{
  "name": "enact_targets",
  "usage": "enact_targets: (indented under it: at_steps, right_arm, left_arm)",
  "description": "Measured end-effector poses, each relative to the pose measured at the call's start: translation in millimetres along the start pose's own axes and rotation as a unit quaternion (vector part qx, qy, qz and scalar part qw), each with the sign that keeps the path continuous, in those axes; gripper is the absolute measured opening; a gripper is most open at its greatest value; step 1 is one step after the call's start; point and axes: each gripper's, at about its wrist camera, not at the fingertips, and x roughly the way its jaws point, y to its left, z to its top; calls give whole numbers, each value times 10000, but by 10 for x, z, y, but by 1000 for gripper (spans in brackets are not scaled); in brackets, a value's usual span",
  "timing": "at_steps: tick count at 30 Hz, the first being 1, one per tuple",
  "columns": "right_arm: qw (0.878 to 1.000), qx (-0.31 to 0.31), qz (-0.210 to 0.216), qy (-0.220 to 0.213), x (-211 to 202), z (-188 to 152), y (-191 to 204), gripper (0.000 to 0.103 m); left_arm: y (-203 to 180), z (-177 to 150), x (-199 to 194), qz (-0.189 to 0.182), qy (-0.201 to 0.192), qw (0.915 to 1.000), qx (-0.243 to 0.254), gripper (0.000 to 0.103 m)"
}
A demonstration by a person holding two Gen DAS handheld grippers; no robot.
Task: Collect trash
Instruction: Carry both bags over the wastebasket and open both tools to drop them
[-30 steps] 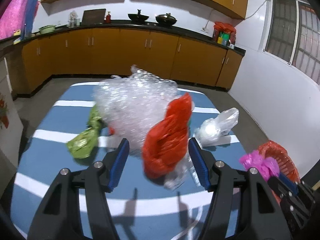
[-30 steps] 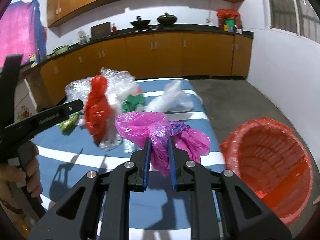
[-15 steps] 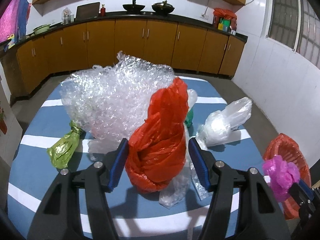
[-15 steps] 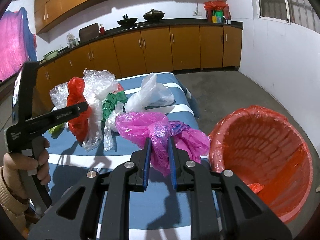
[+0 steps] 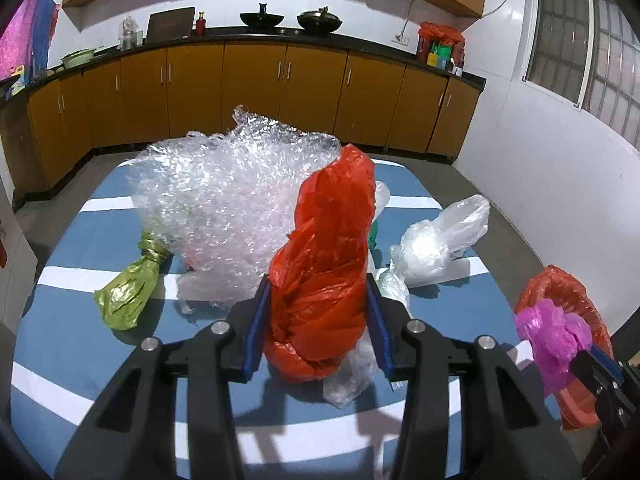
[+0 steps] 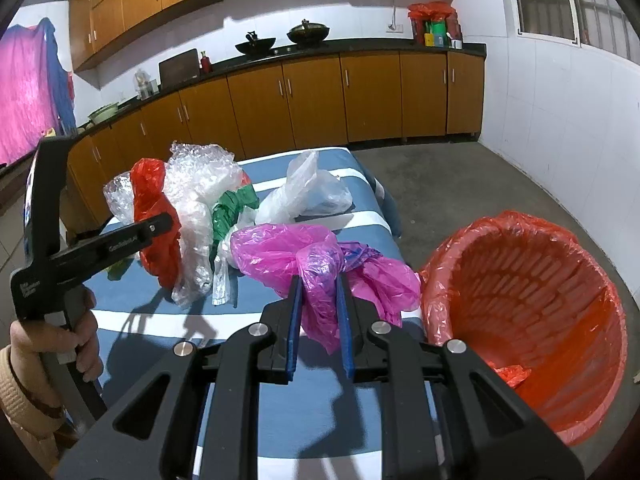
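My left gripper [image 5: 316,320] is open with its blue pads on either side of a knotted red plastic bag [image 5: 324,264] that stands on the blue-and-white striped table [image 5: 72,360]; whether the pads touch it I cannot tell. My right gripper [image 6: 320,320] is shut on a pink plastic bag [image 6: 316,256], held above the table's right edge, just left of an orange-lined bin [image 6: 532,328]. The red bag [image 6: 154,224] and the left gripper also show in the right wrist view.
On the table lie a big wad of bubble wrap [image 5: 232,200], a green bag [image 5: 128,292], a clear bag [image 5: 436,244] and a dark green bag [image 6: 232,208]. Orange kitchen cabinets [image 5: 240,92] stand behind. The bin [image 5: 560,292] stands on the floor at the table's right.
My left gripper has moved forward so the red bag now sits between its pads. My right gripper has carried the pink bag rightward toward the bin.
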Motion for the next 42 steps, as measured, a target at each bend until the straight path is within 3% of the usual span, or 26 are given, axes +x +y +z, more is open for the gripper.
enact_targets:
  at_steps: [10, 22, 31, 42]
  right_arm:
    - [9996, 24, 15, -287, -239, 91, 17, 18]
    - [9967, 356, -448, -584, -619, 185, -384, 18]
    - [9897, 829, -906, -738, -859, 164, -882, 18]
    - [9784, 1447, -1206, -855, -1055, 96, -1406, 18]
  left_arm:
    - [-40, -6, -492, -264, -315, 9991, -49, 44]
    - [-599, -52, -866, -991, -328, 9941, 300, 44]
    - [-1175, -117, -898, -1598, -194, 9847, 665, 44]
    - [-1934, -221, -734, -2285, 59, 9668, 1146, 43]
